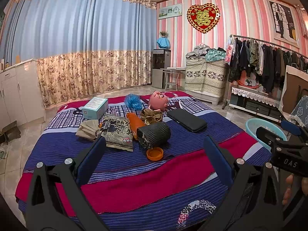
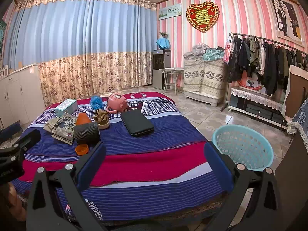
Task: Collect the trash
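We hold the left claw (image 1: 154, 154) & right claw (image 2: 154, 157) wide, both w/ nothing in them, over the striped bed (image 2: 154, 173). Trash clusters mid-bed: orange cap (image 1: 155, 153), black ribbed roll (image 1: 154, 134), snack bag (image 1: 117, 132). Blue basket (image 2: 243, 148) sits on the floor beside the bed; curtains (image 1: 86, 57) behind.

My blue-padded left gripper (image 1: 154, 154) and right gripper (image 2: 154, 157) frame a blue-striped, crimson-banded bedspread (image 1: 134, 182), an orange lid (image 1: 155, 153), a black ribbed sleeve (image 1: 154, 134) and a turquoise lattice basket (image 2: 243, 146).
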`<state>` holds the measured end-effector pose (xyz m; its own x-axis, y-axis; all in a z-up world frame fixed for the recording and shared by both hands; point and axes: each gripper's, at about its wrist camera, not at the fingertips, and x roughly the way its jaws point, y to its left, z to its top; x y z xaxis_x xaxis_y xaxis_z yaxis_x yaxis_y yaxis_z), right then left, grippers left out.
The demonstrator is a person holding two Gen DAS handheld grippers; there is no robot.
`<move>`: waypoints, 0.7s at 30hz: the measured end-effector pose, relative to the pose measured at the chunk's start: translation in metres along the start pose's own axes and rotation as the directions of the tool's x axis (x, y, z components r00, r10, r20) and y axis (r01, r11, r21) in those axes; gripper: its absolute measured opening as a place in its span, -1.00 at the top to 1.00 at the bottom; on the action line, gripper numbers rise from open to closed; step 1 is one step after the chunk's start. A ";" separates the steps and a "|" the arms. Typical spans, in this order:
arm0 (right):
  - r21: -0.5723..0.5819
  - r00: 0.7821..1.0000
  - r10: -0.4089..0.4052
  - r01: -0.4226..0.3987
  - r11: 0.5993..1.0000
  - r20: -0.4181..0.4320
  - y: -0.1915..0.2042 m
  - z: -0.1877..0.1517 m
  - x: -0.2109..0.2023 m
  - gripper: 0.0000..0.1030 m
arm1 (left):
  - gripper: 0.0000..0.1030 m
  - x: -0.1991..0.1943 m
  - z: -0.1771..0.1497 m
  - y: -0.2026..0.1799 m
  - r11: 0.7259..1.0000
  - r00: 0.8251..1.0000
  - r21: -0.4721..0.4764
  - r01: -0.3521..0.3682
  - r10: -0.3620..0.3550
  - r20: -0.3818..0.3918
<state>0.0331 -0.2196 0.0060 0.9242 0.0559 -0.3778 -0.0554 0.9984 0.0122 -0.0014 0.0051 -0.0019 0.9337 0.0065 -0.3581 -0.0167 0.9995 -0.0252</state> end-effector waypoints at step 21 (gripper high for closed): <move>0.001 1.000 -0.001 0.001 1.000 0.001 -0.002 -0.002 0.001 -0.92 | -0.90 -0.001 -0.001 -0.001 1.000 1.000 0.000 -0.001 0.001 0.002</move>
<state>0.0332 -0.2214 0.0034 0.9246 0.0554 -0.3770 -0.0544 0.9984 0.0132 -0.0022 0.0037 -0.0023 0.9345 0.0073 -0.3559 -0.0172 0.9996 -0.0246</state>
